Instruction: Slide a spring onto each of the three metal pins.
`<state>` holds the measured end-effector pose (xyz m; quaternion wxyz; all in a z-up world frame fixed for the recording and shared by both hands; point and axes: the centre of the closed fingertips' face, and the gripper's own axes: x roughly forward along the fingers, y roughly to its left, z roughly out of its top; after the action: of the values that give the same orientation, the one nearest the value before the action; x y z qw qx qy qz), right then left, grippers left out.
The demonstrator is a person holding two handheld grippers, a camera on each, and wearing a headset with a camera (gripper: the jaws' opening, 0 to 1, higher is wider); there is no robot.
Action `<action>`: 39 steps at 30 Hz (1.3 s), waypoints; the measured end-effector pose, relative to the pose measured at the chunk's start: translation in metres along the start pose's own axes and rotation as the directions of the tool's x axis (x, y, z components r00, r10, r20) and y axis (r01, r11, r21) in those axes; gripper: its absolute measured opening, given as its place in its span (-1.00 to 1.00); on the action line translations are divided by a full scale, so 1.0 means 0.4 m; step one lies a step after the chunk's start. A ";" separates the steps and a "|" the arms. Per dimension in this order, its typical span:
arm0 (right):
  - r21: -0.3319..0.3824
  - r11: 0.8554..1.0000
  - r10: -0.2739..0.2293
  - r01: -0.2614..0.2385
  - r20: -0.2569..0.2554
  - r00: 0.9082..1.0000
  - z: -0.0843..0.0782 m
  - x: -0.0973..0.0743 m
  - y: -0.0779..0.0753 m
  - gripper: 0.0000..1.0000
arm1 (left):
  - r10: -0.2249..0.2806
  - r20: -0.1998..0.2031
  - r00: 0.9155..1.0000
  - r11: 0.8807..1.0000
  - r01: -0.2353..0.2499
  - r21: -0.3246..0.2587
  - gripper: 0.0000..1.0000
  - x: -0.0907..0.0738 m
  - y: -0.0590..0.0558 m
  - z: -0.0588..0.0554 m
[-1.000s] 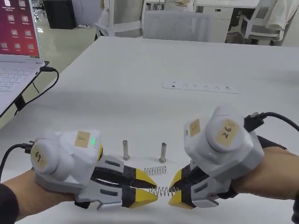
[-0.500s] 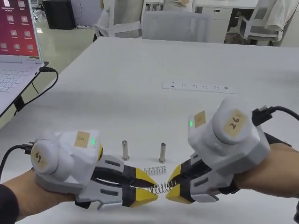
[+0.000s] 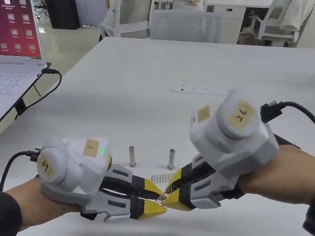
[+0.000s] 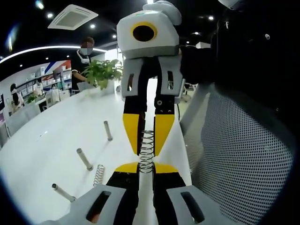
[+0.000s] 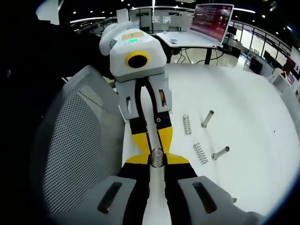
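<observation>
Holding one spring (image 3: 161, 197) between both grippers, you have the left tongs (image 3: 155, 202) and the right tongs (image 3: 171, 195) almost tip to tip, low over the near part of the white surface (image 3: 147, 98). The left tongs are closed on the spring's left end and the right tongs are closed on its right end, so just a short run of coils shows between the yellow tips. In the left gripper view the spring runs straight out from your own jaws into the jaws facing you. In the right gripper view you see it end on, a round coil pinched between your jaws.

Just beyond the tips, a second spring (image 3: 163, 177) lies flat on the surface, apart from the one you hold. A little farther off, the left pin (image 3: 132, 156) and the right pin (image 3: 171, 159) stand upright near each other, both bare. The left gripper view shows a third pin (image 4: 63, 192) in a row with those two, also bare. The right gripper view shows a third spring (image 5: 187, 124) lying on the surface beside a pin, not on it.

Far across the surface lies a white power strip (image 3: 202, 90). At the far left an open laptop (image 3: 15, 49) sits with a black cable (image 3: 47, 93) trailing from it.
</observation>
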<state>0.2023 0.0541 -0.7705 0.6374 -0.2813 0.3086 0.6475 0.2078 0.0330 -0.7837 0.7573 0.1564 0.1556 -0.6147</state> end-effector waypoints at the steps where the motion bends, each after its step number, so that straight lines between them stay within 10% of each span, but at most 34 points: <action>1: -0.003 1.000 -0.001 0.001 -0.005 1.000 0.000 0.001 0.000 -0.84 | 0.001 -0.001 1.000 1.000 -0.001 0.000 -0.96 0.000 0.000 -0.001; 39: 0.014 0.997 -0.080 0.082 -0.092 0.993 -0.066 -0.057 -0.063 -0.83 | 0.094 0.014 0.996 0.991 -0.092 -0.100 -0.48 -0.044 0.038 -0.026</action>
<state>0.2274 0.0192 -0.7715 0.6508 -0.3173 0.3314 0.6049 0.2187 0.0562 -0.7850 0.7932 0.1200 0.1716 -0.5718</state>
